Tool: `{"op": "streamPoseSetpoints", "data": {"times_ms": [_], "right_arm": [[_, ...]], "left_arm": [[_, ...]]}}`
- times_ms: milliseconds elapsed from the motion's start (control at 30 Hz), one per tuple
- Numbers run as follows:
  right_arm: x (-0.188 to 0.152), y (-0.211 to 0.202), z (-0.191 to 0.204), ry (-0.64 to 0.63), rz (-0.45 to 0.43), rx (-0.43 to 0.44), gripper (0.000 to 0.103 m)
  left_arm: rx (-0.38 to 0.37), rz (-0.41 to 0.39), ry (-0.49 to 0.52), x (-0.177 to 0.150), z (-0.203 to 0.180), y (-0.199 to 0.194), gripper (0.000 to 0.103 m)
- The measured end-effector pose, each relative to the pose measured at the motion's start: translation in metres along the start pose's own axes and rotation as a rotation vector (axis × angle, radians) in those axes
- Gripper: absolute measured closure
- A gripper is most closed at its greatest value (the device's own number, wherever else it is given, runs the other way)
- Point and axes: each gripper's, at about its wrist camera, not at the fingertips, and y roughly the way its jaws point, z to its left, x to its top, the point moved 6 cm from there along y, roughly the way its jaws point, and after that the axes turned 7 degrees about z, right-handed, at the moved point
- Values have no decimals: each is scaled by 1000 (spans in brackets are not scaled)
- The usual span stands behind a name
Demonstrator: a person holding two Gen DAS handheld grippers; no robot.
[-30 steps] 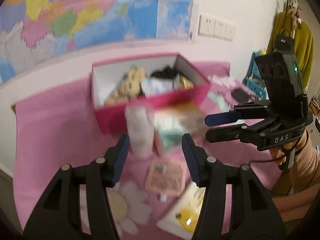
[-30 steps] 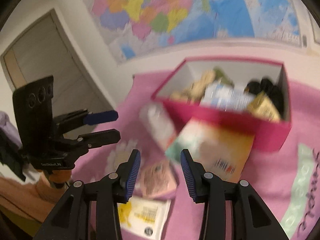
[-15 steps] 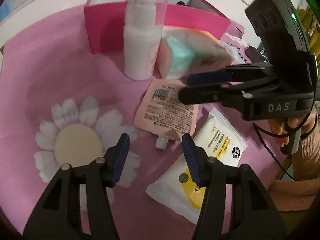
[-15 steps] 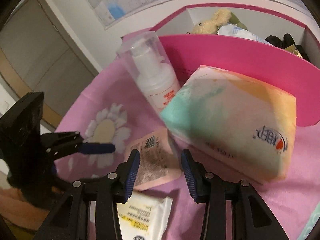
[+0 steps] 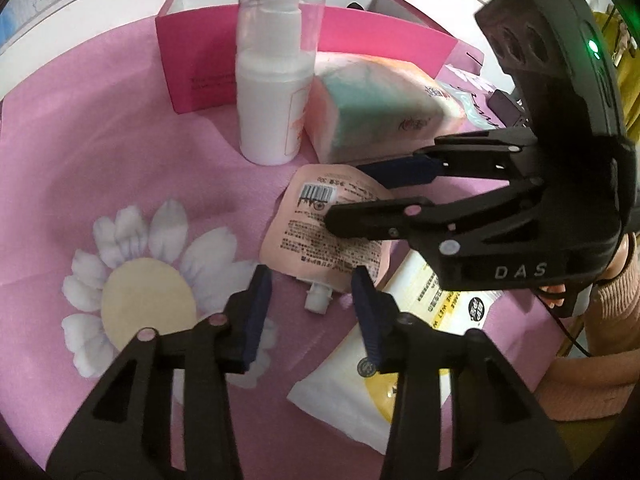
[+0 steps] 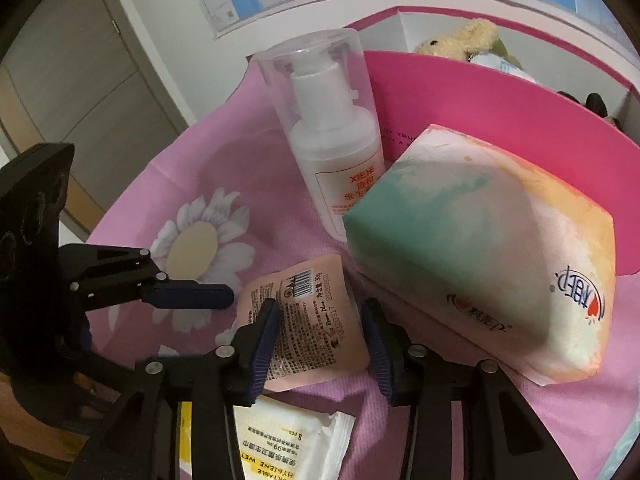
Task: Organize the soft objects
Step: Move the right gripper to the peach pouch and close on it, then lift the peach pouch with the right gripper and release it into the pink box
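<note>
both tools have been lowered from a raised view of the map and box to just over the pink cloth, and their jaws have just been narrowed. the left tool (image 5: 312, 308) is seen low centre in the left view, partly open, with nothing pressed between its pads; only the white spout (image 5: 318, 302) of the pouch (image 5: 324, 228) lies in the gap. the right tool (image 6: 320, 332) sits low centre in the right view, also partly open, its pads straddling the lower part of the pouch without visibly pinching it; whether contact has been made cannot be told.

the pouch lies flat on the cloth (image 5: 120, 128) at mid-frame, its long axis running from the barcode end at upper frame to the spout at lower frame in the left view. it is just ahead of the left tool, spout end nearest, and already between the right tool's jaws, so the right hand is judged the nearer. a grasp by the right tool across the pouch's width appears to be the step in hand.

the bottle (image 5: 276, 80) stands upright beyond the pouch, beside the tissue pack (image 5: 380, 104), both in front of the pink box (image 5: 192, 52). the wipes pack (image 5: 360, 392) lies at lower right.
</note>
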Motion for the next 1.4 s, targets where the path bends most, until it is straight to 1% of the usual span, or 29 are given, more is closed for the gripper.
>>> {"op": "streamPoseSetpoints", "data": {"times_ms": [100,167,200,233,433,600,800,1100,1267,1400], "right_arm": [[-2,-9,-5,10,-12,8,74],[-4,-14,-8,6,-18,4,76],[-6,-18,-9,6,-27,-17,87],[-6,-20,-9,6,-31,-21,89],[-9,-35,-1,-25,-64,-51,91],[-8,-36,6,-27,-87,-45,93],[-11,-48,5,-23,-123,-53,95],[-8,-59,5,-16,-168,-50,98],[-7,-63,5,-14,-181,-45,99],[-6,-65,5,-15,-192,-42,100]], "left_arm": [[-10,-2,-3,1,-1,1,63],[-9,-2,1,2,-2,2,63],[-8,-3,4,2,-3,2,63],[-10,-3,5,3,-4,3,63],[-28,-9,1,2,-1,0,63],[-38,-11,-5,1,1,-1,63],[-30,-17,3,3,-3,-3,63],[-75,-9,4,7,-6,-3,62],[-114,-6,27,10,-13,-3,62],[-115,-2,39,12,-19,0,61]]}}
